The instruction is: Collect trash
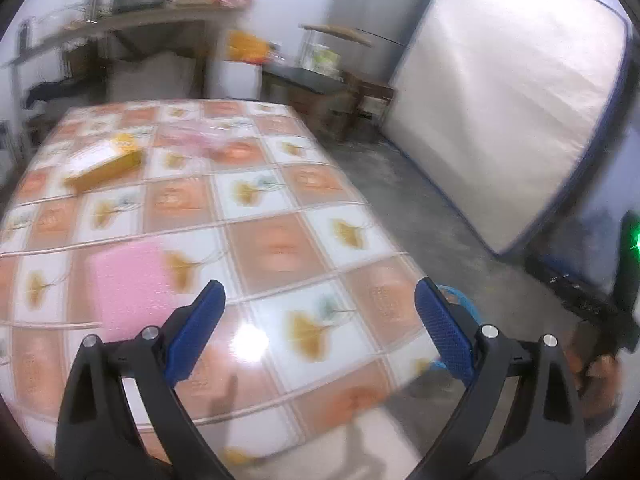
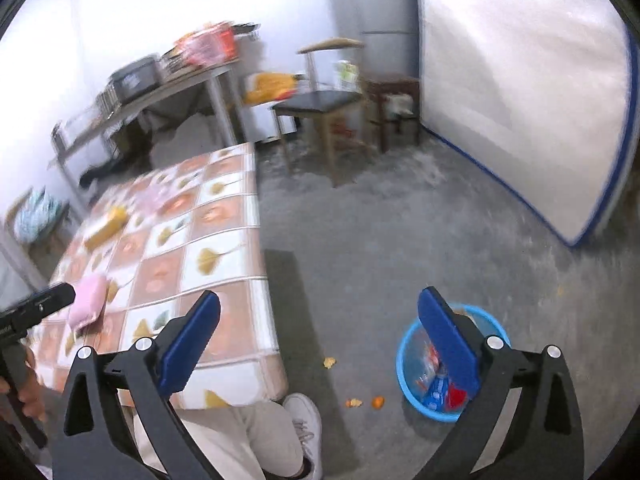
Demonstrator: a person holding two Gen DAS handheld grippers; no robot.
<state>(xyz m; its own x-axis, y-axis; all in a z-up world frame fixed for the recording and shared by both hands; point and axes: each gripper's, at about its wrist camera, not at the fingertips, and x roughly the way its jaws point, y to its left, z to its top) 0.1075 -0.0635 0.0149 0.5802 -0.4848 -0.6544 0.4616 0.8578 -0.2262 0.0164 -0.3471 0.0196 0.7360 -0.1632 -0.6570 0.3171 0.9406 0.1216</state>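
Note:
My left gripper [image 1: 320, 292] hangs open and empty over the near end of a table [image 1: 280, 248] with a checked cloth. On the cloth lie a pink pad [image 1: 128, 284], a yellow box [image 1: 104, 162] and a crumpled pink bag [image 1: 204, 140]. My right gripper [image 2: 319, 302] is open too, with nothing between its blue pads, above the floor beside the table [image 2: 216, 216]. A blue basin [image 2: 402, 364] with wrappers inside stands on the floor behind its right finger. Small orange scraps [image 2: 354, 402] lie on the floor near the basin.
A person's light trouser leg and white shoe [image 2: 304, 420] are under the table corner. A large mattress [image 1: 508, 100] leans against the right wall. A chair [image 2: 320, 104] and a cluttered shelf [image 1: 120, 28] stand at the back.

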